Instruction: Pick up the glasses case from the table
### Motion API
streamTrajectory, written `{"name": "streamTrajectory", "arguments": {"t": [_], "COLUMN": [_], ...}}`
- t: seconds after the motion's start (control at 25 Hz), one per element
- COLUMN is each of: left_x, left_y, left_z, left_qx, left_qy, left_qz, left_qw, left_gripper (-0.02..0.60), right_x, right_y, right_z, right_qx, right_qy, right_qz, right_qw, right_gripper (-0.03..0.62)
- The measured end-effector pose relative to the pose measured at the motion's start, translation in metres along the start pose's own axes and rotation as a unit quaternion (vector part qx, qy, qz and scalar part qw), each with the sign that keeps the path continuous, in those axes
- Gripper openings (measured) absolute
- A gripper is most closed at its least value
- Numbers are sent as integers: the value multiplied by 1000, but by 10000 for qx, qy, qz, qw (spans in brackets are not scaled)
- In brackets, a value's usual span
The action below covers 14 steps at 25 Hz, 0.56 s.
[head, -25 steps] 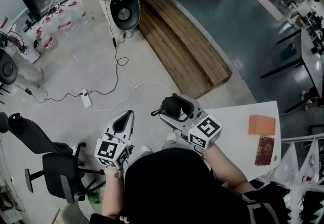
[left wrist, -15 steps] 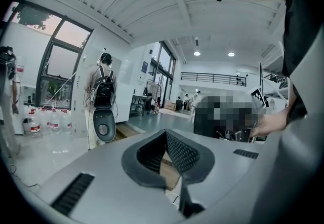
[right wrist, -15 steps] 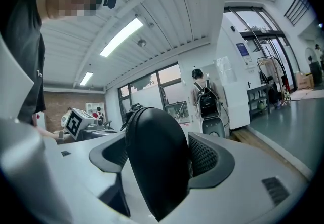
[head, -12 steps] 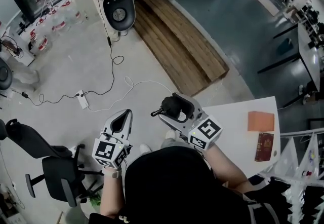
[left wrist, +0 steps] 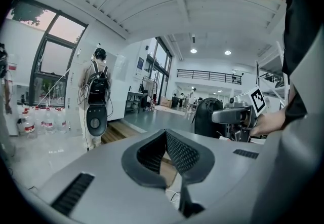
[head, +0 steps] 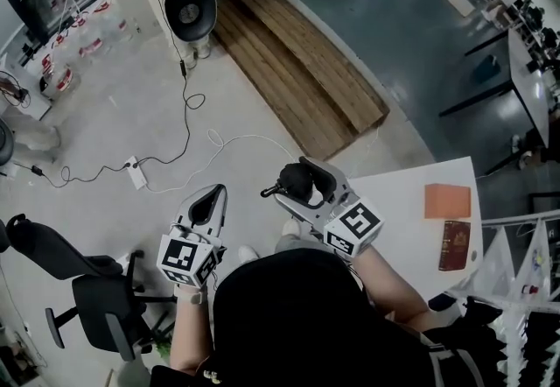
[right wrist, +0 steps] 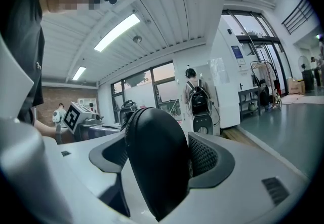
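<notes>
My right gripper (head: pixel 296 185) is shut on the black glasses case (head: pixel 297 181), held in the air above the floor, left of the white table (head: pixel 398 228). In the right gripper view the rounded black case (right wrist: pixel 157 162) fills the space between the jaws, standing on end. My left gripper (head: pixel 207 203) is held beside it to the left, its dark pads (left wrist: pixel 172 153) close together with nothing between them. The left gripper view also shows the glasses case (left wrist: pixel 208 116) in the right gripper.
An orange block (head: pixel 447 200) and a dark red booklet (head: pixel 454 245) lie on the table. A wooden platform (head: pixel 297 70), white cables (head: pixel 236 153) and a power strip (head: pixel 134 173) are on the floor. A black office chair (head: pixel 83 289) stands at lower left.
The head view has shifted slightly, so the floor and table slide a little. Both grippers keep their places and the case stays gripped.
</notes>
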<state>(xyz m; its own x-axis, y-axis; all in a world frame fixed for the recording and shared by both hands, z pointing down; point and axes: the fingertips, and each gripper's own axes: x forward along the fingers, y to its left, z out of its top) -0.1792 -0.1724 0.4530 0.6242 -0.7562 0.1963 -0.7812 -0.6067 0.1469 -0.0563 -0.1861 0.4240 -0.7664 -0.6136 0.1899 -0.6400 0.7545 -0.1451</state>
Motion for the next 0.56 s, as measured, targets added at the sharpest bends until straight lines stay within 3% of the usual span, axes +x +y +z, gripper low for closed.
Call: {"name": "streamTrajectory", "arguments": {"t": [0.56], "left_x": [24], "left_y": [-6], "left_z": [-2], "left_qx": [-119], "left_qy": [135], "left_qz": [-49], "left_qw": [9998], "left_gripper": [18], "right_x": [-10], "right_y": [-27], "right_z": [-8], "right_qx": [-12], "right_qy": [83], "right_qz": [-251], "right_qw": [9996], "right_gripper": [373]}}
